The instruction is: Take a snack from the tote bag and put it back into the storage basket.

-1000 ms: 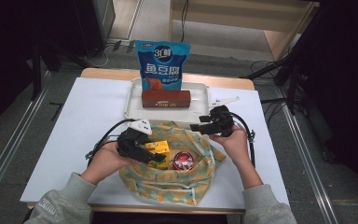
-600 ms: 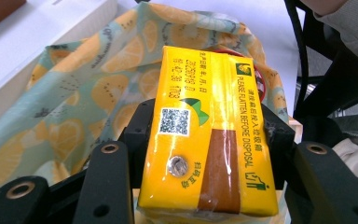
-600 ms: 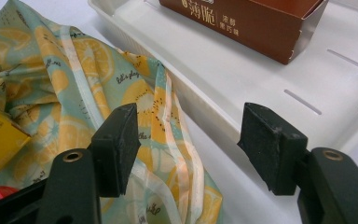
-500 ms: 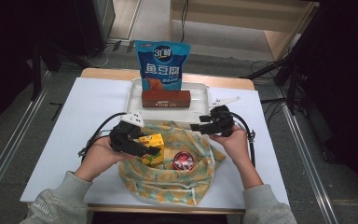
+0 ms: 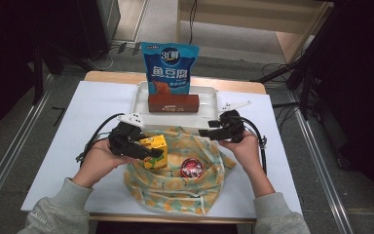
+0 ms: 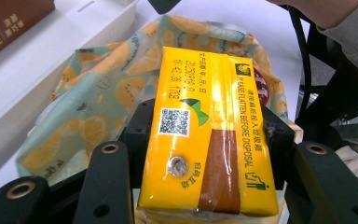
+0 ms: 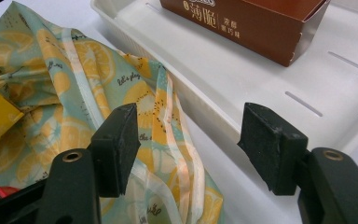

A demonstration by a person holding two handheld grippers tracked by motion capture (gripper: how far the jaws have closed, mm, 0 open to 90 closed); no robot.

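A yellow drink carton [image 5: 154,145] hangs over the open fruit-print cloth bag [image 5: 175,187], with my left gripper [image 5: 148,151] shut on it. In the left gripper view the carton [image 6: 205,135] sits between the two black pads [image 6: 137,126], which press on its sides. A red round tin [image 5: 192,168] lies inside the bag. My right gripper [image 5: 208,132] stands open at the bag's far right rim, close to the white tray [image 5: 209,97]. In the right gripper view its pads [image 7: 121,140] are wide apart over the bag's edge [image 7: 158,140] and the tray's wall [image 7: 200,107], with nothing between them.
The white tray at the back holds a brown box [image 5: 173,103] and a blue snack pouch [image 5: 169,68] that stands upright behind it. A white mat [image 5: 78,126] covers the table. Cables loop beside both hands.
My left gripper has lifted the yellow carton a little, up and slightly left over the bag. The right gripper has stayed where it was.
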